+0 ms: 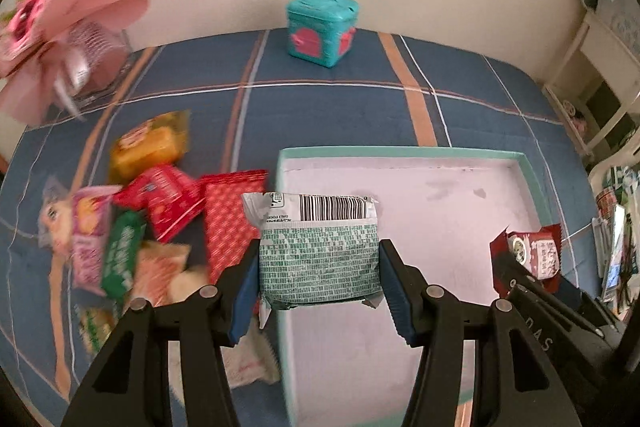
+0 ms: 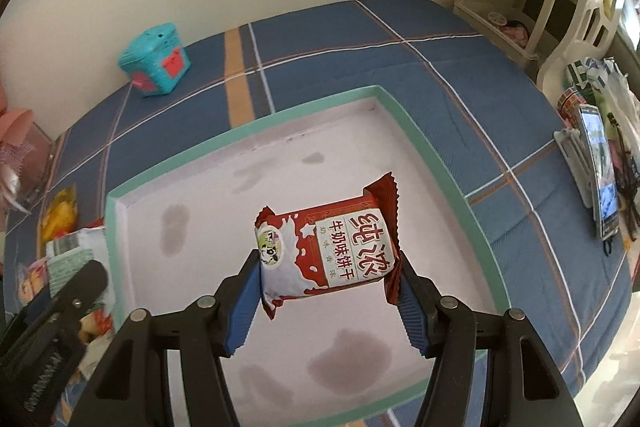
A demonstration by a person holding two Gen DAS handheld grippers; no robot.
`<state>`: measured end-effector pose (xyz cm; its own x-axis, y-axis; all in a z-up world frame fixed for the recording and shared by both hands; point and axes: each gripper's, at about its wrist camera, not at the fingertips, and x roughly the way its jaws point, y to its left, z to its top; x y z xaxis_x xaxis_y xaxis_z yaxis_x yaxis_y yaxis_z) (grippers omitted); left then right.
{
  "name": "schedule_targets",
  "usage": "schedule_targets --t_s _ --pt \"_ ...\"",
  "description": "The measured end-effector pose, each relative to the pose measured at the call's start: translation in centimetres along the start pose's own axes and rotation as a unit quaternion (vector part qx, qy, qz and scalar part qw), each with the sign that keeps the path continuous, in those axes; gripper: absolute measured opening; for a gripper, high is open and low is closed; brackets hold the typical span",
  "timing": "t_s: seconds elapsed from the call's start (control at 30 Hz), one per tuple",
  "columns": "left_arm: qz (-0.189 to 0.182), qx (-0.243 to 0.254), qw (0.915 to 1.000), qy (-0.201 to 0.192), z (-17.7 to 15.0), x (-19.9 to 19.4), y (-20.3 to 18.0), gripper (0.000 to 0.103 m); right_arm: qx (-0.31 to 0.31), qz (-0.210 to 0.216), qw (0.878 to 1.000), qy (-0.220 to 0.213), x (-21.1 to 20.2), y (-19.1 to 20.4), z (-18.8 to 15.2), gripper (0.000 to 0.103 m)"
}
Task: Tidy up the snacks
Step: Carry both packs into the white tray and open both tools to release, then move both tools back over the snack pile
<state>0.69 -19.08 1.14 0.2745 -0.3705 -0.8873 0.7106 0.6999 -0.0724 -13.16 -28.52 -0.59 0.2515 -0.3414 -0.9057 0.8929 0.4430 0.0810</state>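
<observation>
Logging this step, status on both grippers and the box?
Left gripper shut on green packet. Right gripper shut on red packet. Both over box, nothing inside, nothing blocking.

The left gripper (image 1: 319, 281) clamps a green packet (image 1: 318, 255) above the left rim of an open box (image 1: 400, 151). Loose snacks (image 1: 160, 211) lie left of it on the bed (image 1: 340, 107). The right gripper (image 1: 532, 281) holds a red packet (image 1: 534, 255).
</observation>
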Motion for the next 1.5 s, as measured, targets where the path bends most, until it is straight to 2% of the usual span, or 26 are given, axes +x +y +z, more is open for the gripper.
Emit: schedule_targets --t_s 0.23,0.6,0.67,0.77,0.93,1.07,1.2,1.37,1.5 --pt "0.000 0.008 0.9999 0.010 1.0 2.1 -1.1 0.058 0.009 -0.016 1.000 0.007 2.7 -0.5 1.5 0.065" --pt "0.001 0.013 0.9994 0.031 1.6 4.5 -1.7 0.060 0.016 -0.013 0.999 0.033 5.0 -0.6 2.5 0.066" --pt "-0.001 0.012 0.9994 0.033 1.5 4.3 -1.8 0.065 0.010 -0.017 0.999 0.035 4.9 -0.4 2.5 0.067" --pt "-0.001 0.010 0.9993 0.037 1.5 3.5 -1.6 0.065 0.002 -0.017 0.999 0.035 4.1 -0.2 2.5 0.069" --pt "0.005 -0.008 0.9993 0.035 1.1 1.6 -0.4 0.067 -0.013 -0.009 0.999 0.028 2.4 0.4 2.3 0.079" --pt "0.024 -0.036 0.9987 0.026 0.3 -0.1 1.6 0.070 -0.015 0.012 0.999 0.027 0.9 0.4 1.9 0.079" --pt "0.046 -0.064 0.9967 0.022 -0.9 -1.4 4.0 0.070 -0.031 0.014 0.999 0.021 -0.7 0.7 0.7 0.079" --pt "0.070 -0.078 0.9945 0.005 -2.1 -3.2 6.2 0.071 -0.041 0.041 0.998 0.029 -1.7 1.7 -0.9 0.079" --pt "0.082 -0.091 0.9924 0.012 -3.7 -3.8 7.9 0.071 -0.058 0.043 0.997 0.022 -2.4 2.9 -1.9 0.079"
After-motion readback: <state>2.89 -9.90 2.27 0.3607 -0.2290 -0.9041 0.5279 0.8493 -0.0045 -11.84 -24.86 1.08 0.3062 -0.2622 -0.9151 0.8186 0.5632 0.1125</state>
